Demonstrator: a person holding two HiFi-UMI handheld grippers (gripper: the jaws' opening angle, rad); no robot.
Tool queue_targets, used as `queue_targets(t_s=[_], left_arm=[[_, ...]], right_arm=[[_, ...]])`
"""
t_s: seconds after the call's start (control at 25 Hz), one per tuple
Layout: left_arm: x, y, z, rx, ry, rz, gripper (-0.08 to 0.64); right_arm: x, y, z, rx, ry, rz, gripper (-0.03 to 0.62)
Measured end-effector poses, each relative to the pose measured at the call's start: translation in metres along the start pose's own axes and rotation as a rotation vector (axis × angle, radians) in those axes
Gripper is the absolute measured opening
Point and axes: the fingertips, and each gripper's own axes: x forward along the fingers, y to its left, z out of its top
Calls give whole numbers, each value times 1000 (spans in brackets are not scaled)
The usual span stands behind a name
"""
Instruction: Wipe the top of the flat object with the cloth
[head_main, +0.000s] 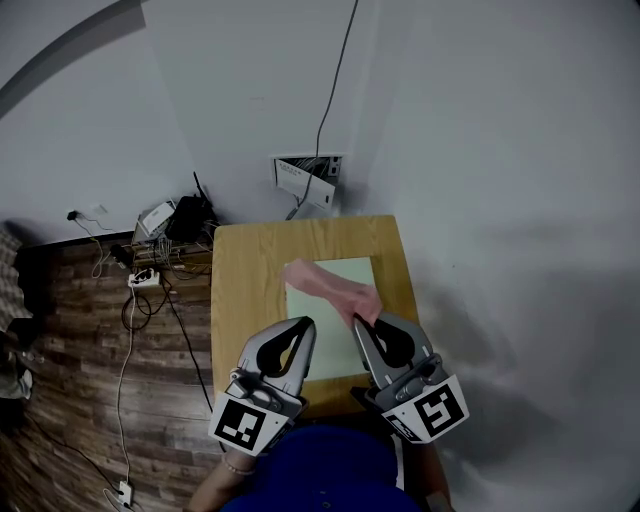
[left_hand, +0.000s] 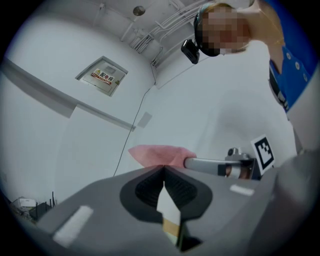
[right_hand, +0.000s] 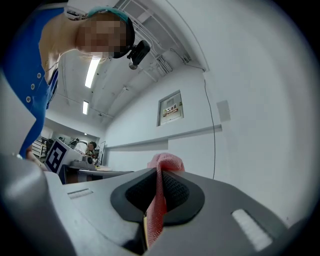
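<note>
A pale green flat board (head_main: 340, 275) lies on a small wooden table (head_main: 240, 280). A pink cloth (head_main: 330, 288) stretches across the board's left and middle part. My right gripper (head_main: 361, 325) is shut on the cloth's near end; in the right gripper view the pink cloth (right_hand: 159, 200) runs down between the pinched jaws. My left gripper (head_main: 303, 325) hovers over the board's near left part, shut with nothing in it. In the left gripper view the cloth (left_hand: 157, 154) and the right gripper's body (left_hand: 220, 166) show beyond the closed jaws.
The table stands against a white wall (head_main: 480, 150) with an open wall box (head_main: 308, 180) and a hanging cable (head_main: 335, 90). On the wood floor to the left lie cables and small devices (head_main: 165, 235). The person's blue-clad body (head_main: 320, 470) is at the near table edge.
</note>
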Motion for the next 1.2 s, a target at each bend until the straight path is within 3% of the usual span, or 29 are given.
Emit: queue_targets(t_s=[0.48,1.2], left_arm=[[7,-8,11,17,-19,4,2],[6,-8,8,23,-17,26,2]], right_arm=[[-2,-4,0,7,-4,-45,14],[2,-1,-2,21,-8,-33,14]])
